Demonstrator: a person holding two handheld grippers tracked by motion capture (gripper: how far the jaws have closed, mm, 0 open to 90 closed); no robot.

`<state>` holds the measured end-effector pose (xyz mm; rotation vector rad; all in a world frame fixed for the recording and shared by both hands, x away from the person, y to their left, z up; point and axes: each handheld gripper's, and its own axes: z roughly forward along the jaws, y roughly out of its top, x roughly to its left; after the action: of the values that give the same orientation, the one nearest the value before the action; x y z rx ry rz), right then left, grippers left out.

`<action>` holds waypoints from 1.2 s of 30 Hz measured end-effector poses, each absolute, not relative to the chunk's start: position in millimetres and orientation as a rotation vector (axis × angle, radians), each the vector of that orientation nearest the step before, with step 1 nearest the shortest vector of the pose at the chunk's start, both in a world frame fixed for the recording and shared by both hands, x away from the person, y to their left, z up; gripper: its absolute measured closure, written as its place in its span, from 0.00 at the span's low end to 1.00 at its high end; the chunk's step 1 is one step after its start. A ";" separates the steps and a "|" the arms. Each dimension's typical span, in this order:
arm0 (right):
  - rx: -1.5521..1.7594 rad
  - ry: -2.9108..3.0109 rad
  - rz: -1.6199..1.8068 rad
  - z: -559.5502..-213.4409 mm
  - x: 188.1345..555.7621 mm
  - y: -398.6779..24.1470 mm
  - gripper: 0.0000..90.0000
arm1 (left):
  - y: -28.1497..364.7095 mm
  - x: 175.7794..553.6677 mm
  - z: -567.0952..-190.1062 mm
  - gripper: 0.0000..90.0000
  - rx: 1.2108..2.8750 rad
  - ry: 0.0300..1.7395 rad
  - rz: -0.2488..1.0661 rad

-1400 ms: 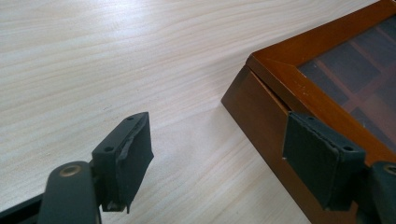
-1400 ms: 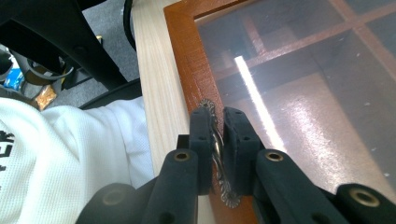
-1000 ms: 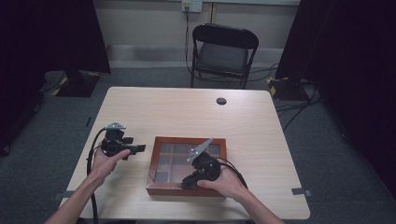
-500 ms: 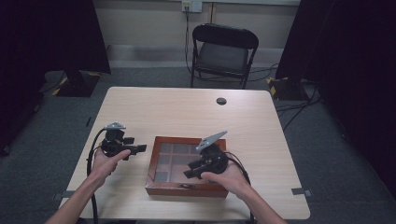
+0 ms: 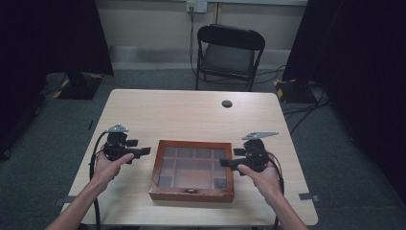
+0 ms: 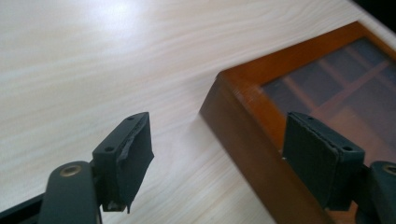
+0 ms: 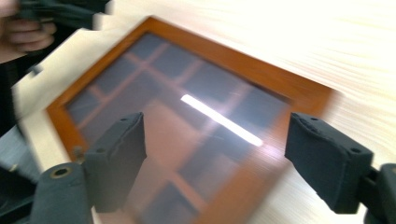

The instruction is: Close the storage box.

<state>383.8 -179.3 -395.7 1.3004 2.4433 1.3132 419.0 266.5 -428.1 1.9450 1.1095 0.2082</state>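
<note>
Wooden box (image 5: 191, 170) shut on table (image 5: 191, 115); right gripper (image 5: 226, 164) opening, empty

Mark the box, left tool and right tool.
box (image 5: 191, 194): high view, front wooden wall.
left tool (image 5: 145, 151): high view, between its tips.
right tool (image 5: 224, 164): high view, between its tips.

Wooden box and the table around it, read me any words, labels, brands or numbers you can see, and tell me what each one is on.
There is no readable text.
Wooden box: no lettering on the frame or the glass lid; the small metal clasp at its front is too small to tell.
Table: bare wood grain, no marks.
Wall socket: too small to read.
</note>
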 end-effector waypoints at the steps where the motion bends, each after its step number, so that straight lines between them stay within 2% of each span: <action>1: 1.333 2.408 1.297 -396.8 383.7 -185.4 0.18 | 266.7 419.1 -424.7 0.27 1.945 1.101 0.219; 2: 1.365 2.381 1.274 -397.9 383.6 -191.5 0.16 | 267.2 418.8 -422.3 0.27 1.940 1.103 0.224; 10: 1.577 2.209 1.186 -411.3 382.7 -243.8 0.16 | 280.9 412.9 -427.8 0.27 1.990 1.136 0.256; 14: 1.671 2.150 1.103 -436.8 380.5 -269.9 0.16 | 291.7 407.0 -437.0 0.27 2.035 1.153 0.254; 20: 1.777 2.174 0.912 -466.2 381.8 -272.9 0.17 | 305.5 406.1 -454.1 0.23 2.072 1.209 0.213; 23: 1.780 2.135 0.814 -476.6 385.8 -268.3 0.17 | 311.3 408.3 -464.4 0.23 2.095 1.291 0.243; 31: 1.732 2.019 0.749 -484.1 386.1 -269.3 0.16 | 303.2 406.8 -476.4 0.22 2.136 1.298 0.380; 32: 1.698 2.019 0.726 -485.7 385.9 -267.5 0.15 | 301.6 406.4 -479.8 0.20 2.122 1.315 0.404; 34: 1.634 2.011 0.726 -491.9 384.5 -262.6 0.03 | 299.3 406.7 -486.2 0.18 2.129 1.334 0.419; 36: 1.615 2.018 0.745 -495.2 383.9 -260.7 0.00 | 298.2 406.7 -488.8 0.16 2.124 1.335 0.431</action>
<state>383.9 -260.7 -495.2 1.6146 2.0180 0.7451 406.7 298.2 -488.8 2.1236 1.3351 0.4313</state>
